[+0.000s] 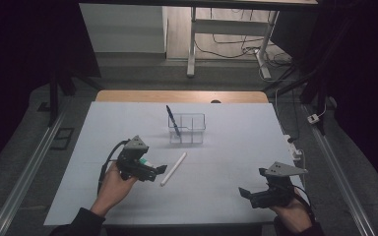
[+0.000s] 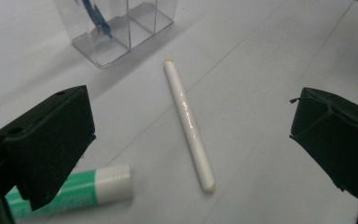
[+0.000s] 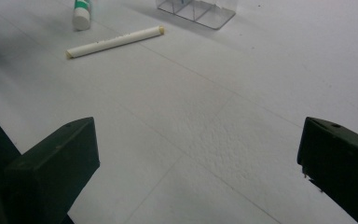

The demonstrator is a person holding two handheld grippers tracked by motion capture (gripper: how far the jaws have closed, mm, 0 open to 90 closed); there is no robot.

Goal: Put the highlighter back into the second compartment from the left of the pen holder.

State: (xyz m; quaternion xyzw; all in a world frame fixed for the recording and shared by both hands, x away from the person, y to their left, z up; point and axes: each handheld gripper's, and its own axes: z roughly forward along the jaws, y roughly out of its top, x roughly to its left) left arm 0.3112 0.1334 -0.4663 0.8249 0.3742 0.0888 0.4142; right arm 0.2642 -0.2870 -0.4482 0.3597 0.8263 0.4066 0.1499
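A white pen lies on the white table sheet, near the middle. A green and white tube lies just left of it. My left gripper hovers open over both, with the pen between its jaws and the tube under its left jaw. A clear compartment box stands behind, holding a blue pen upright in its left section. My right gripper is open and empty at the front right.
The white sheet covers a wooden table whose far edge shows behind it. Metal rails run along both sides. A power strip and cables lie at the right edge. A white desk frame stands beyond.
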